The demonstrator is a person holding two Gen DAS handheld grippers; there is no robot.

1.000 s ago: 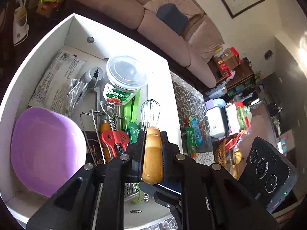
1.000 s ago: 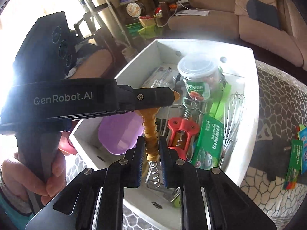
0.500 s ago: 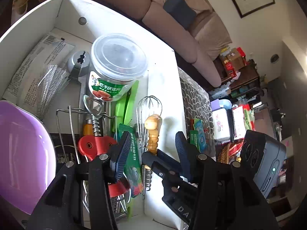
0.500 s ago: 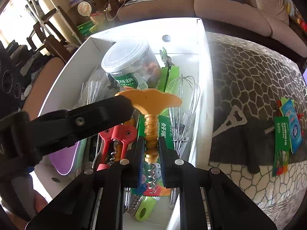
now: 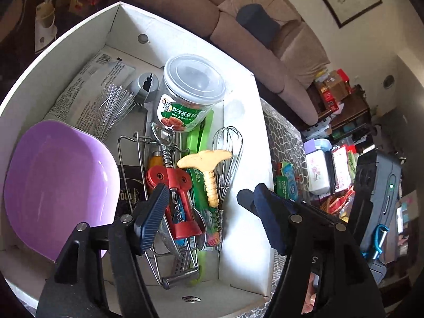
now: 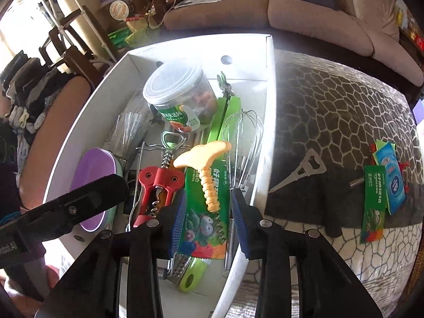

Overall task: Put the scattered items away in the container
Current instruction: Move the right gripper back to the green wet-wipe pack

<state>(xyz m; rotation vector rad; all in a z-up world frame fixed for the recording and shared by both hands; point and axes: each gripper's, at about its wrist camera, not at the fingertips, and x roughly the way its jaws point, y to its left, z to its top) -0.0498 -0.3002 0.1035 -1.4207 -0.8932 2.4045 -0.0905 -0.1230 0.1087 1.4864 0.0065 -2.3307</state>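
Two sets of tongs are seen poised over the white container [image 5: 239,111], and both have just been opening. The left tongs [image 5: 209,212] are spread wide with nothing gripped; the right tongs [image 6: 208,217] are parted partway, their pads clear of everything. The yellow corkscrew [image 6: 205,167] has been let go and is lying inside the container, at the centre of both views, resting on a green wipes packet [image 6: 209,212] between the red corkscrew [image 5: 172,188] and the wire whisk [image 6: 243,137].

The step in hand is judged to be the release of that corkscrew; it looks finished. For the next move, the tongs would need to be lifted out over the container wall and carried to what is left on the patterned counter [image 6: 344,100]: a metal bottle opener [image 6: 302,169], lying just beside the container, right of centre in the right wrist view, and green and blue sachets [image 6: 381,185] farther toward the right edge.

Inside the container a purple bowl [image 5: 58,188] is seen at lower left, a clear-lidded snack jar [image 5: 189,92] at upper centre, and a printed paper packet [image 5: 87,92] to its left. A flat opener may be hard to pinch off the cloth. The container's right wall stands between the tongs and those items. A brown sofa [image 6: 304,13] fills the background.
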